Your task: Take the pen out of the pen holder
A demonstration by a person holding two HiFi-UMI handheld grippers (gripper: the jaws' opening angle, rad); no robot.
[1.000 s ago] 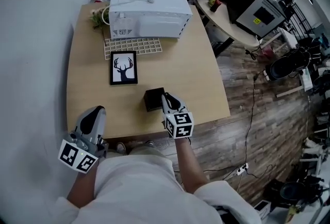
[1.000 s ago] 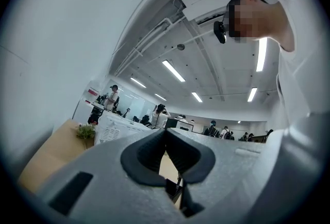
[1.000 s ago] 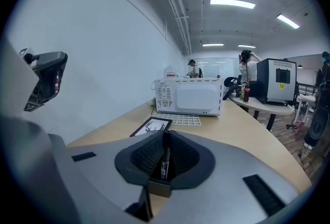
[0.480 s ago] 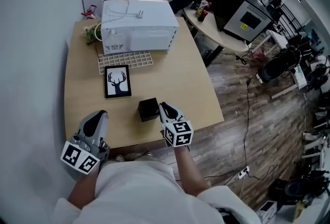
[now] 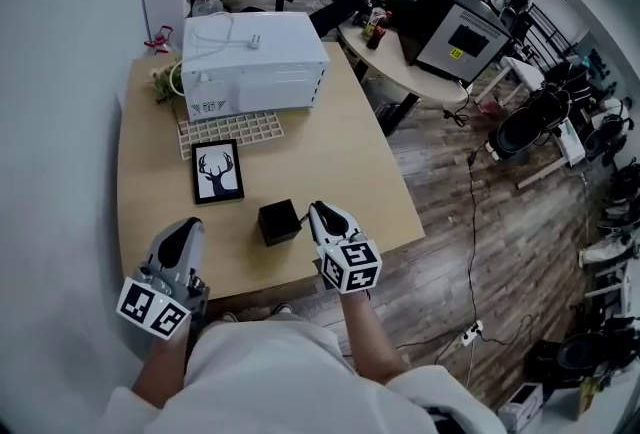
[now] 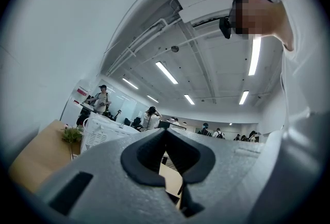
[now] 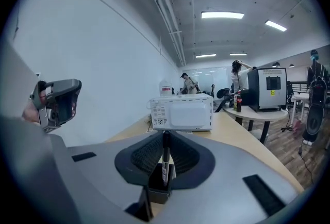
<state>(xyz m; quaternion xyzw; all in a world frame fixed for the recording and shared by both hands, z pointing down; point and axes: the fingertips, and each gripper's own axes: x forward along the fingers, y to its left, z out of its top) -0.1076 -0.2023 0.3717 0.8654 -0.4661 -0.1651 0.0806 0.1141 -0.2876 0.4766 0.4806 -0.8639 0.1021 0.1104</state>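
Right claw (image 5: 320,214) is pinching the pen (image 7: 165,158) upright by its upper barrel, lower end at the pen holder (image 5: 279,221) mouth, toward the table's (image 5: 340,157) six o'clock. Left claw (image 5: 180,238) is idling, pressed together, empty. Pen is seeming light, stiff, slick.

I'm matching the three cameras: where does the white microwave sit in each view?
Head view: microwave upper left, at the table's far end.
Left gripper view: microwave low on the left.
Right gripper view: microwave near the centre.
Shared landmark: the table under it.
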